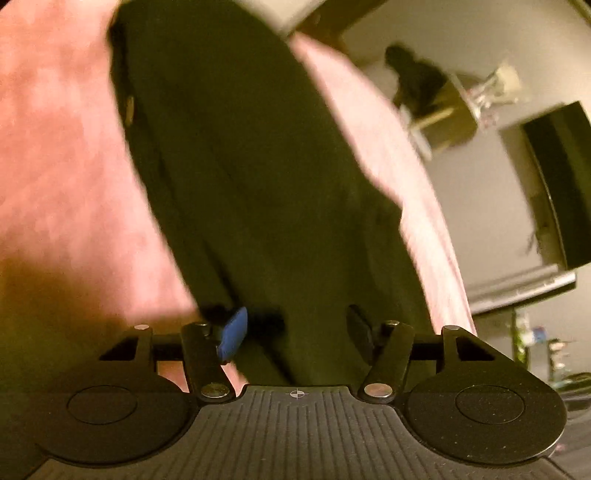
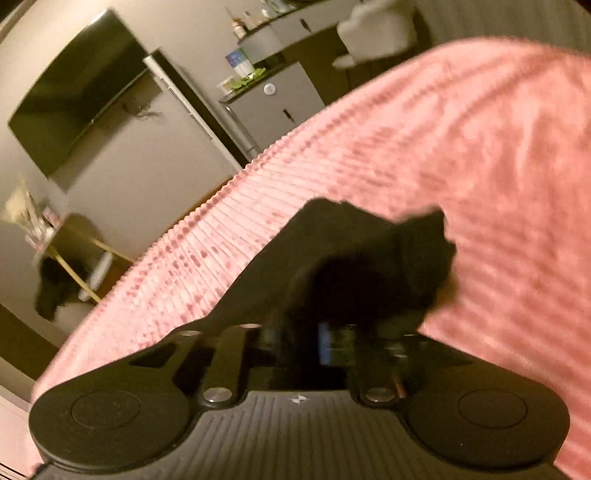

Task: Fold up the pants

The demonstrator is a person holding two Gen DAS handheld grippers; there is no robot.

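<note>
Dark green pants (image 1: pixel 236 155) lie stretched out on a pink ribbed bedspread (image 1: pixel 55 147), running away from my left gripper (image 1: pixel 295 332). That gripper's fingers stand apart, the blue pad (image 1: pixel 232 334) on the left, with the near end of the pants passing between them. In the right wrist view, my right gripper (image 2: pixel 332 339) is shut on a bunched dark end of the pants (image 2: pixel 369 266), lifted slightly above the pink bedspread (image 2: pixel 461 166). The fingertips are mostly hidden by cloth.
The bed edge (image 2: pixel 207 210) runs diagonally. Beyond it are a wall television (image 2: pixel 74 107), a grey cabinet with bottles (image 2: pixel 273 99), a small wooden table with dark clothing (image 2: pixel 62 273), and a white chair (image 2: pixel 376 33).
</note>
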